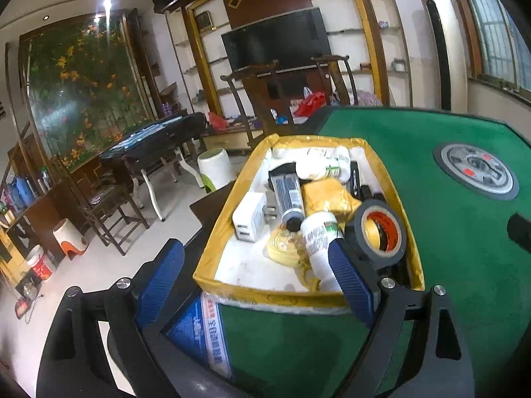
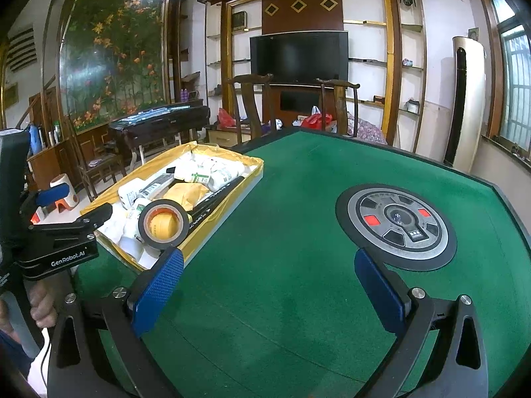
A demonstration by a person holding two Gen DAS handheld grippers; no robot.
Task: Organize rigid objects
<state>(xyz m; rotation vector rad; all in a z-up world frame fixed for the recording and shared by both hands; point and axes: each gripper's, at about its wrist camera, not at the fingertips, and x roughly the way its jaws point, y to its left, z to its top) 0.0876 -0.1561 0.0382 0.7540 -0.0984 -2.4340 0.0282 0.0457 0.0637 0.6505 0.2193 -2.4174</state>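
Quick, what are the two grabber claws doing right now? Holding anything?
Left gripper: open, holding nothing, at the near end of the yellow-edged box.
Right gripper: open, empty, over the green table.

Black claws (image 2: 268,285), blue textured pads (image 2: 159,288)

The left wrist view sat close over the near end of the yellow-edged box (image 1: 232,219), looking down across the green table (image 1: 448,232). The right wrist view stood beside it over bare felt; both shared box, table and television (image 2: 298,56).
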